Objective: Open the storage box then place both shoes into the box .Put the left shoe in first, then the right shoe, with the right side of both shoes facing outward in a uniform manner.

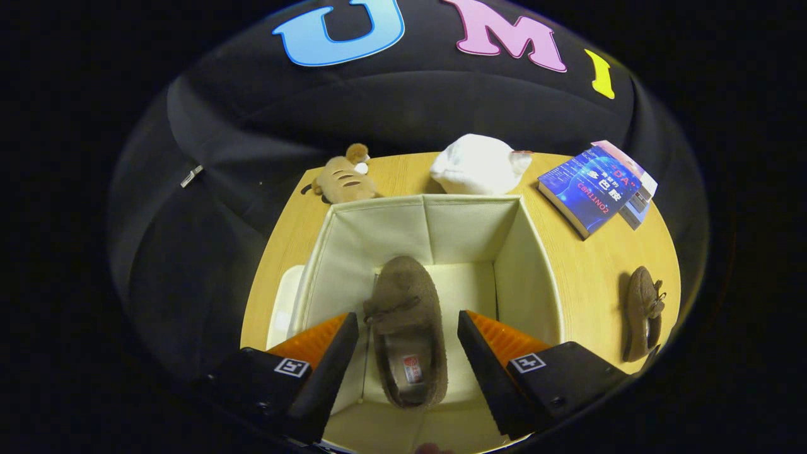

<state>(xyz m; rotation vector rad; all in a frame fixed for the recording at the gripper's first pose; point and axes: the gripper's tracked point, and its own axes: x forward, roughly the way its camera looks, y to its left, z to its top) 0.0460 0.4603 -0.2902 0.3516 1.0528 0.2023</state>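
My gripper (408, 328) hangs released above the open storage box (536, 265), its fingers (334, 353) spread wide and touching nothing. Between them, down on the box floor, lies one brown shoe (406, 315), toe pointing away from me, opening up. The second brown shoe (643, 312) rests on the wooden bench (586, 265) to the right of the box, well apart from it. Beyond the box sit a striped plush toy (343, 180), a white bundle (479, 165) and a blue book (589, 189) lying over another.
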